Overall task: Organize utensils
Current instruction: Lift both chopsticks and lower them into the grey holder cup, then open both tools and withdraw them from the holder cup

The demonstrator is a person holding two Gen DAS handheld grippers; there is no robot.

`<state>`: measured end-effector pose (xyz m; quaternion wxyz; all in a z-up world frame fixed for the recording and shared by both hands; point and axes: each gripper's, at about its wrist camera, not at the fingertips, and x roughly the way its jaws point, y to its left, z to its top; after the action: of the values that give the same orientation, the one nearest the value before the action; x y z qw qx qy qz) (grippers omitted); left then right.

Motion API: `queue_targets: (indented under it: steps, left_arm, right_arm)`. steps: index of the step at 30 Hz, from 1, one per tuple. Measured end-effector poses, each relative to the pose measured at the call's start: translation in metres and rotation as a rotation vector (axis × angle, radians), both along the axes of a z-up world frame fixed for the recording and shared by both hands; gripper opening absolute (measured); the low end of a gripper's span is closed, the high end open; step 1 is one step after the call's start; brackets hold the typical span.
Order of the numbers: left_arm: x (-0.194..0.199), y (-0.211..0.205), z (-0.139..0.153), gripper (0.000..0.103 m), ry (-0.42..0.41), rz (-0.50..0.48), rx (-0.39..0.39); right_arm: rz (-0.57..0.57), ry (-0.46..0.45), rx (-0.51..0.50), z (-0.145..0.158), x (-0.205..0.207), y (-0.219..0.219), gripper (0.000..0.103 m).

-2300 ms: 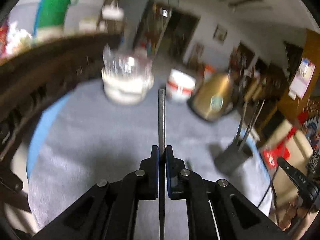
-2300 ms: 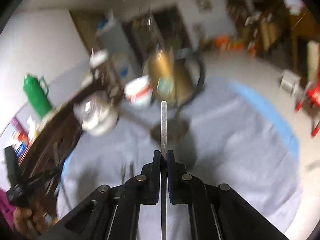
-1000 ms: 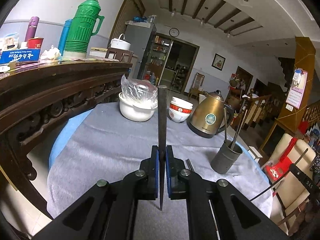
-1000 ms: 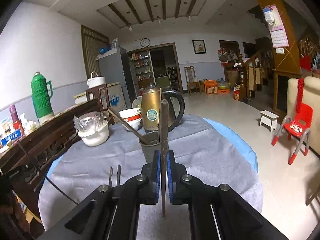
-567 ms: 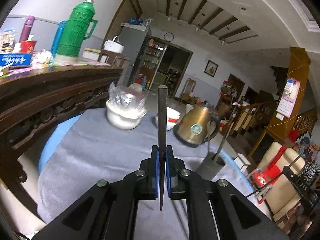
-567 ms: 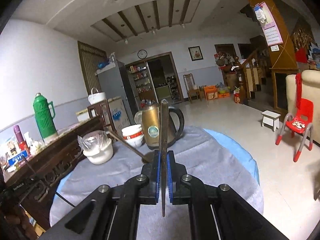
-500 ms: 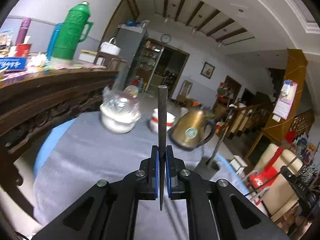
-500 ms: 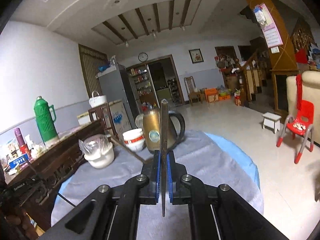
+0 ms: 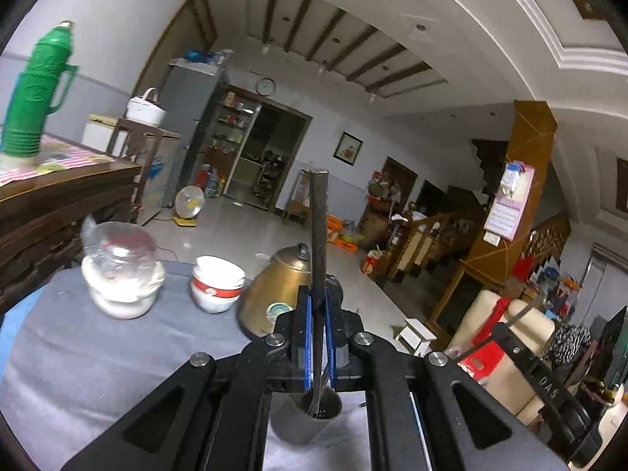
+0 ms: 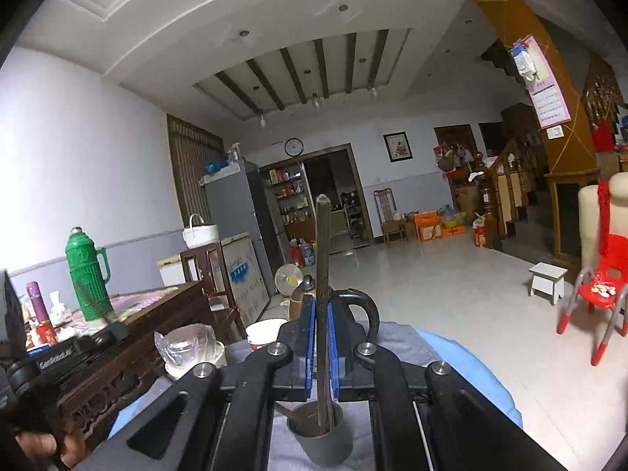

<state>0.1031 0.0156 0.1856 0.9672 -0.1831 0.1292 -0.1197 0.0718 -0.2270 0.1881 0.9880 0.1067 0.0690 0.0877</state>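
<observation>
Each tool was clenched on a utensil. The left tool (image 9: 318, 337) was clamped on a dark flat handle (image 9: 318, 235) standing upright, its lower end dipped into the grey holder cup (image 9: 304, 420) right below the jaws. The right tool (image 10: 322, 347) was gripped on a second upright handle (image 10: 322, 259), its lower end also seen down inside the holder cup (image 10: 320, 437). The cup sat near the counter's (image 9: 78, 353) close edge, in front of the brass kettle (image 9: 274, 286); the red-banded bowls (image 9: 217, 282) and the plastic-covered white bowl (image 9: 121, 274) were set farther back, toward the left edge.

What could go sideways, probably: two handles were being fed into one narrow cup at once, so they could get jammed against each other or against what was already in there, something dark but not clear enough to name. If a tool got pushed down off-centre, the rim could be caught and the light-looking cup tipped over. If a tool was let go too early, a handle could flop out over the rim.

Compared with a second earlier, the cup had been off to the right of the left tool and ahead of the right one; now it was lined up directly under both. More ceiling and less counter were shown too.
</observation>
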Motion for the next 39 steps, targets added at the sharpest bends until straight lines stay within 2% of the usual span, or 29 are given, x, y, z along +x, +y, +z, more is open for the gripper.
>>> queue_targets:
  steps: [9,13,20,25,28,29,30,32,33,34,35,39]
  left_arm:
    - [0.064,-0.046,-0.028,0.006,0.091,-0.059,0.069]
    - [0.084,-0.059,-0.037,0.006,0.121,-0.069,0.133]
    - [0.102,-0.075,-0.058,0.007,0.209,-0.094,0.197]
    - [0.110,-0.078,-0.068,0.007,0.260,-0.107,0.212]
    - [0.103,-0.069,-0.060,0.024,0.276,-0.105,0.188]
    - [0.100,-0.067,-0.056,0.035,0.264,-0.095,0.184]
    - [0.093,-0.062,-0.048,0.044,0.243,-0.079,0.177]
    - [0.080,-0.054,-0.035,0.051,0.204,-0.063,0.165]
    - [0.074,-0.049,-0.027,0.053,0.184,-0.054,0.163]
    - [0.065,-0.043,-0.019,0.055,0.162,-0.041,0.159]
    - [0.057,-0.036,-0.011,0.058,0.141,-0.023,0.154]
    - [0.015,-0.003,0.014,0.074,0.065,0.053,0.126]
  right_arm:
    - [0.035,0.111,-0.026,-0.031,0.055,0.009,0.007]
    - [0.052,0.154,-0.049,-0.043,0.070,0.011,0.007]
    - [0.073,0.215,-0.078,-0.062,0.085,0.014,0.007]
    - [0.078,0.273,-0.093,-0.073,0.095,0.021,0.008]
    - [0.067,0.302,-0.108,-0.076,0.099,0.021,0.009]
    - [0.054,0.302,-0.113,-0.075,0.097,0.020,0.010]
    - [0.044,0.302,-0.114,-0.074,0.096,0.020,0.014]
    - [0.028,0.293,-0.106,-0.068,0.091,0.016,0.025]
    - [0.014,0.287,-0.105,-0.065,0.087,0.015,0.041]
    - [0.003,0.268,-0.094,-0.060,0.080,0.011,0.064]
    - [-0.001,0.243,-0.080,-0.056,0.073,0.008,0.070]
    - [-0.037,0.196,-0.066,-0.037,0.044,0.000,0.070]
